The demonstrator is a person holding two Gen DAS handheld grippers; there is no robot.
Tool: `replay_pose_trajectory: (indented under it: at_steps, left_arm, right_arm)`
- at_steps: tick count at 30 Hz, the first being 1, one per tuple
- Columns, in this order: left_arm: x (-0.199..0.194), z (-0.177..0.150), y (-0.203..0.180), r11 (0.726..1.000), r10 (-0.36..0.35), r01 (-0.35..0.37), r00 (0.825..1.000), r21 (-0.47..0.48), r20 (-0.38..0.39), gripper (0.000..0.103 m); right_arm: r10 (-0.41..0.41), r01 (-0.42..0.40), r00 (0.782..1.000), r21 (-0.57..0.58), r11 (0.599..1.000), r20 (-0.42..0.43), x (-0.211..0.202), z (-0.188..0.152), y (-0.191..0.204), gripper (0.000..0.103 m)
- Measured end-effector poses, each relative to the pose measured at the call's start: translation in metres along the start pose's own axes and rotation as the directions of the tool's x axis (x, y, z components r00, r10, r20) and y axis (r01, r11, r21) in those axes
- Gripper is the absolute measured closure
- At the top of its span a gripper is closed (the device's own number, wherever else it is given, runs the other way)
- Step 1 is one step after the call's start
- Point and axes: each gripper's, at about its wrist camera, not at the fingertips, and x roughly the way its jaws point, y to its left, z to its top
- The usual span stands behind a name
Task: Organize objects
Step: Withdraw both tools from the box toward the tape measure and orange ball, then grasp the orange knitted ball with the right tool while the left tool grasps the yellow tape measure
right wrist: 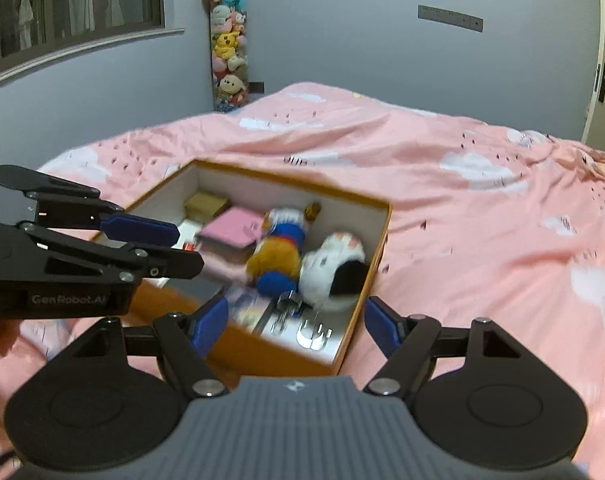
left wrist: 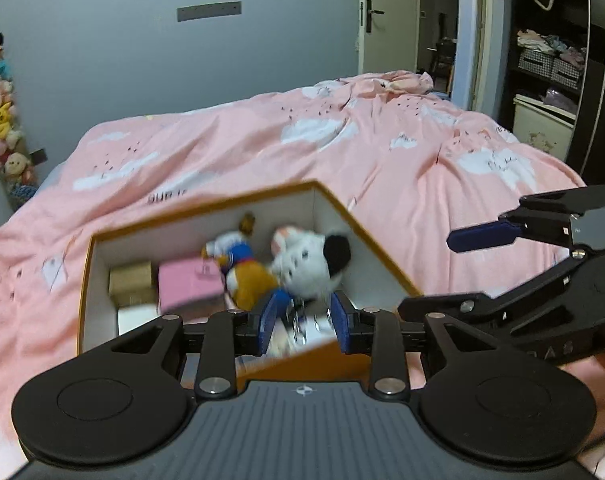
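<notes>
Now both tools, L (left wrist: 302, 322) & R (right wrist: 296, 322), hover open over box (right wrist: 382, 236).

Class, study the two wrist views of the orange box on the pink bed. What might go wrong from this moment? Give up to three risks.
1. The orange cardboard box sits on a soft, wrinkled pink duvet, so pushing on it may tip it.
2. The white-and-black plush toy reaches near the rim; it may tumble out.
3. The left gripper and right gripper are close together at the box's near end, so they may collide.
</notes>
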Motion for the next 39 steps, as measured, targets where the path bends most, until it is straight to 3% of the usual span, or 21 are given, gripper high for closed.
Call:
replay_pose_trajectory:
  at_steps: [4,8,11,16,22,32,39]
  left_arm:
    - [-0.006,-0.023,-0.004,1.000,0.018,-0.018,1.000,-0.003,-0.014,0.065]
    - [-0.011,-0.046,-0.003,0.999,0.042,-0.043,0.997,-0.016,-0.059,0.065]
    - [-0.011,-0.063,-0.002,0.998,0.056,-0.060,0.992,-0.028,-0.112,0.065]
    - [-0.010,-0.079,-0.001,0.997,0.041,-0.053,0.982,-0.061,-0.185,0.065]
    - [-0.009,-0.082,-0.001,0.997,0.021,-0.036,0.980,-0.075,-0.198,0.065]
    - [-0.008,-0.084,-0.006,0.998,-0.011,-0.004,0.978,-0.070,-0.210,0.065]
    - [-0.007,-0.083,-0.007,0.996,-0.057,0.041,0.974,-0.075,-0.218,0.065]
  right_arm:
    - [-0.048,0.046,0.994,-0.018,0.999,-0.098,0.000,-0.028,0.017,0.027]
    - [-0.018,0.033,0.973,0.063,0.997,-0.229,0.007,-0.052,0.017,0.029]
    - [0.034,0.007,0.947,0.129,0.992,-0.319,0.015,-0.071,0.020,0.038]
    - [0.087,-0.020,0.900,0.160,0.987,-0.428,0.026,-0.095,0.036,0.038]
    - [0.115,-0.032,0.847,0.167,0.985,-0.519,0.043,-0.114,0.047,0.045]
    - [0.122,-0.027,0.823,0.176,0.984,-0.554,0.050,-0.120,0.051,0.055]
    - [0.130,-0.037,0.835,0.181,0.983,-0.534,0.047,-0.118,0.049,0.060]
